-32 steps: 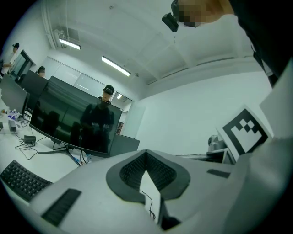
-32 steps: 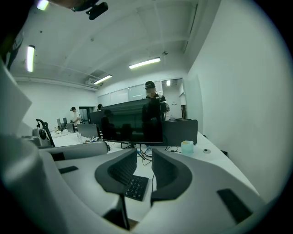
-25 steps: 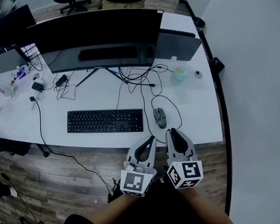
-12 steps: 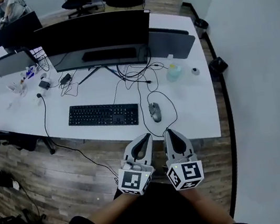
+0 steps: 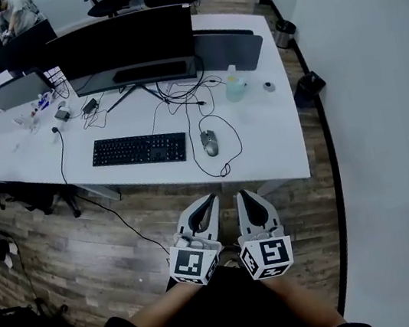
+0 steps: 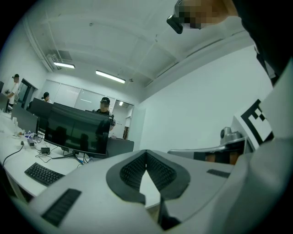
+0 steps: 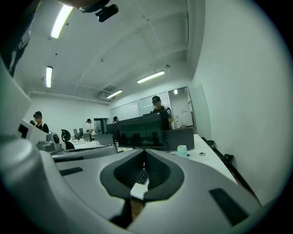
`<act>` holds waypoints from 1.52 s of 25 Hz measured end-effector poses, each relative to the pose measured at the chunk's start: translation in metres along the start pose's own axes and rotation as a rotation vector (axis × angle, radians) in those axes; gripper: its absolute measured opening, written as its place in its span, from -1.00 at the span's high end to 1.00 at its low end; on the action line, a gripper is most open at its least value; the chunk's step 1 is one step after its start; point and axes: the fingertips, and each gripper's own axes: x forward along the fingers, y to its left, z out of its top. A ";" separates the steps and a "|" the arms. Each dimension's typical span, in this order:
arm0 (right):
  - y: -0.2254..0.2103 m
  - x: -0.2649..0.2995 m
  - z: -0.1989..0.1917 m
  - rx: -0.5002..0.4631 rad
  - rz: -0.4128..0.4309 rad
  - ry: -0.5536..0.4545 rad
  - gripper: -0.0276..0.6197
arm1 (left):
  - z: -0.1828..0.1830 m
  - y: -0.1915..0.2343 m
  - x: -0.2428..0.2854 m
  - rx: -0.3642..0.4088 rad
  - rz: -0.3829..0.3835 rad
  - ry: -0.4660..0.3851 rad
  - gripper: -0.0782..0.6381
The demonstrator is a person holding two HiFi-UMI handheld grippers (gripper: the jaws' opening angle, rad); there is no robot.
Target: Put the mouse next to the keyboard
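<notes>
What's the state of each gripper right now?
Left gripper: closed, holding nothing.
Right gripper: closed, holding nothing.

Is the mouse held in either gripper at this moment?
No: the mouse lies on the desk, just right of the keyboard.

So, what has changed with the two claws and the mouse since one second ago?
The left claw and the right claw drew back from the desk, out over the wooden floor; both are shut and empty. Nothing was taken or released. The mouse still lies at the right end of the keyboard.
</notes>
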 end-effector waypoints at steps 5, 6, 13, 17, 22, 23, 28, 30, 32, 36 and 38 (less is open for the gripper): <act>0.002 -0.046 -0.006 -0.010 0.008 -0.008 0.86 | -0.010 -0.040 -0.032 0.009 0.012 0.013 0.77; 0.003 -0.055 -0.008 -0.010 0.012 -0.009 0.86 | -0.014 -0.047 -0.038 0.011 0.019 0.019 0.77; 0.012 -0.094 -0.023 -0.030 0.023 -0.010 0.86 | -0.023 -0.070 -0.074 0.034 0.051 0.027 0.77; 0.018 -0.099 -0.021 -0.039 0.027 -0.022 0.86 | -0.019 -0.074 -0.082 0.050 0.043 0.018 0.77; 0.029 -0.100 -0.019 -0.054 0.014 -0.025 0.86 | -0.019 -0.068 -0.092 0.041 0.037 0.018 0.77; 0.033 -0.100 -0.018 -0.060 0.011 -0.022 0.86 | -0.016 -0.066 -0.094 0.043 0.035 0.014 0.77; 0.040 -0.100 -0.017 -0.080 -0.028 -0.005 0.86 | -0.004 -0.064 -0.101 0.061 0.004 -0.008 0.77; 0.042 -0.099 -0.017 -0.078 -0.042 -0.002 0.86 | -0.001 -0.061 -0.102 0.064 -0.007 -0.008 0.77; 0.046 -0.101 -0.016 -0.079 -0.047 -0.004 0.86 | 0.001 -0.058 -0.105 0.057 -0.008 -0.008 0.77; 0.052 -0.102 -0.014 -0.092 -0.047 -0.016 0.86 | 0.001 -0.057 -0.107 0.048 -0.012 -0.014 0.77; 0.053 -0.104 -0.014 -0.102 -0.046 -0.016 0.86 | 0.001 -0.057 -0.107 0.042 -0.012 -0.018 0.77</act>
